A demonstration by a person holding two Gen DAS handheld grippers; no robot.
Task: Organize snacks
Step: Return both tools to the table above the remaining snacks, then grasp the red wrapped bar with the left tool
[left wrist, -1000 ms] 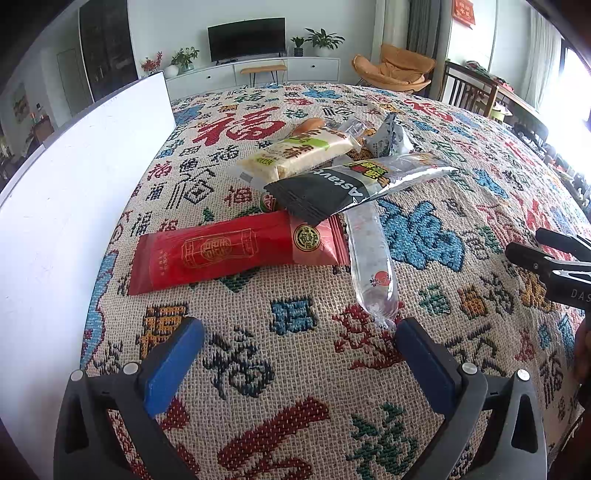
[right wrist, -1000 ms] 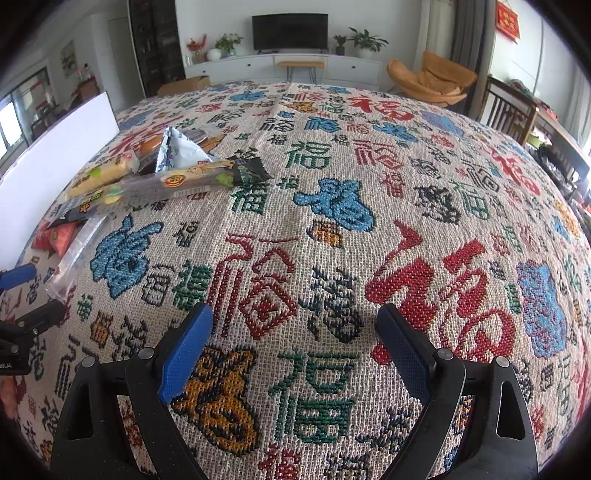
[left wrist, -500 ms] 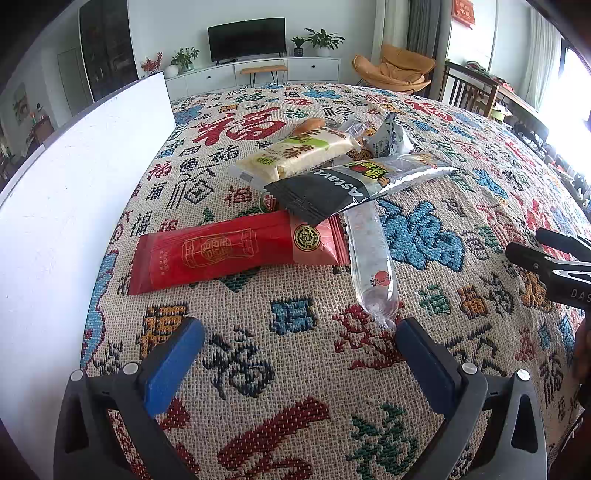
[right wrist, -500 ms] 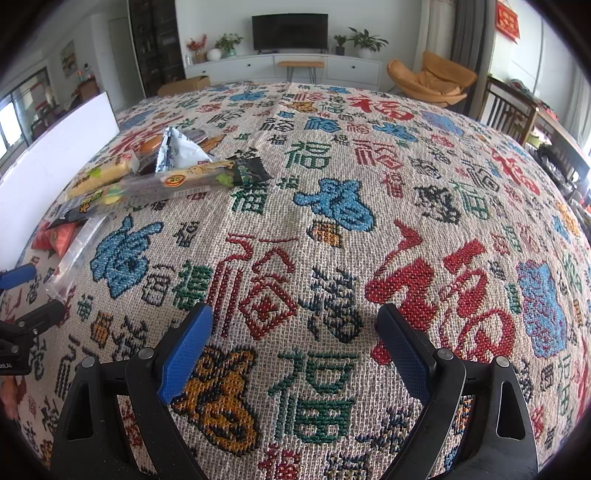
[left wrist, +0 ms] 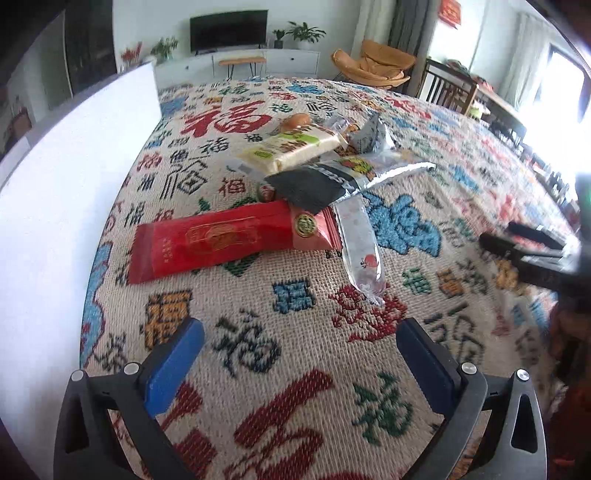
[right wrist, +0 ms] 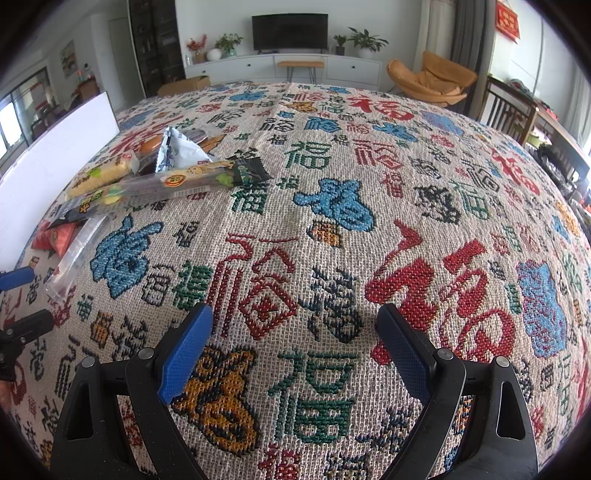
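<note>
A woven cream tablecloth covered with red, blue and green Chinese characters spreads over the bench in a bright living room. At its left edge stands a plain white upright board. Against the pale far wall runs a long low white cabinet bearing a black flat television, several potted green plants and a bunch of red flowers. A tan leather lounge chair sits to the right, beside grey curtains and dark wooden dining chairs. A red hanging decoration marks the right wall. Strong daylight pours through a window on the right; a tall dark cabinet stands at the left.
</note>
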